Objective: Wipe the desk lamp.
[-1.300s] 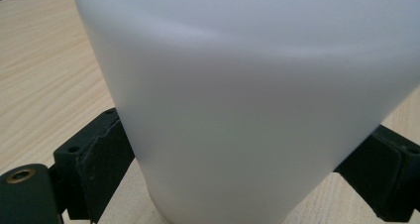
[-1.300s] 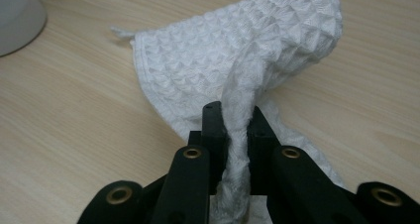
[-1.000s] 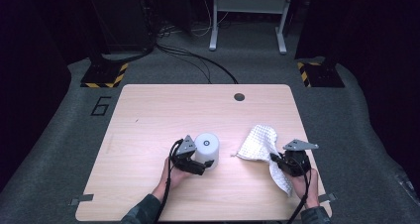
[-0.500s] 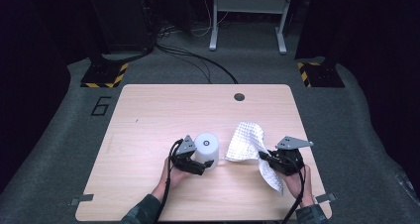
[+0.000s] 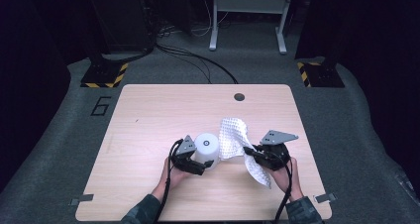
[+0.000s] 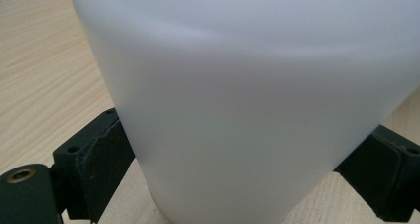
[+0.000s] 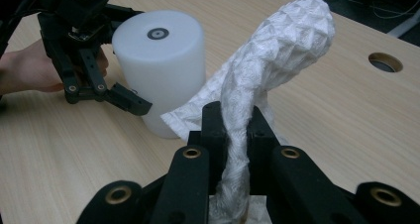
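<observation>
Wooden table (image 5: 148, 110), left gripper (image 5: 198, 167) clamping white cylinder (image 5: 207, 147), right gripper (image 5: 255, 157) pinching white cloth (image 5: 233, 135) touching cylinder

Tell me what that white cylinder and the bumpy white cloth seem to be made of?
The white cylinder looks like matte, slightly translucent plastic: smooth and evenly milky. The bumpy white cloth seems a soft waffle-textured fabric or paper towel; it bends limply where the right tool pinches it.

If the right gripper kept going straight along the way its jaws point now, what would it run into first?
The right gripper, shut on the white quilted cloth, points past the white plastic cylinder that the left gripper clamps. The cloth's raised end leads; beyond it, probably bare wooden table, though depth is unclear.
</observation>
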{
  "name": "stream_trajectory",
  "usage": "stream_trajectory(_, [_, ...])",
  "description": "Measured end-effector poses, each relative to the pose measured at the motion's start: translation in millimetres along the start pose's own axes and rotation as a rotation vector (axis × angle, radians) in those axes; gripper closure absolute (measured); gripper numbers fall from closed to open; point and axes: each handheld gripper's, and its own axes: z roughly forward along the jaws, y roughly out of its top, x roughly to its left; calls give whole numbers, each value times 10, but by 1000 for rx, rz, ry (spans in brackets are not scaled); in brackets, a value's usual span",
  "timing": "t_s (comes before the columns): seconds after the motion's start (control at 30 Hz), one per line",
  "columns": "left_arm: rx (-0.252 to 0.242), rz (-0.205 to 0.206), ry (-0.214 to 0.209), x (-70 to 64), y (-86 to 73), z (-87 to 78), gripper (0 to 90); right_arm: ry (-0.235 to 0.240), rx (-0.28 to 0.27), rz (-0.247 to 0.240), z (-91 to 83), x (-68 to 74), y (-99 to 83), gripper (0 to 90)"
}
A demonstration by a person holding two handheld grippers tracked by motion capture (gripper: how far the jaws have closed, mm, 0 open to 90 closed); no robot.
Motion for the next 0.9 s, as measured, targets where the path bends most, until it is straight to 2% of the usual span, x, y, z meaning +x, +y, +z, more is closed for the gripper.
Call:
stream_trajectory(0.4, [-1,1,0,0,-1,0,83,51,-2,-53,157,119,205,828])
stream_trajectory(0.9, [-3,6,3,2,-3,1,84,92,1,-75,405,225,424,832])
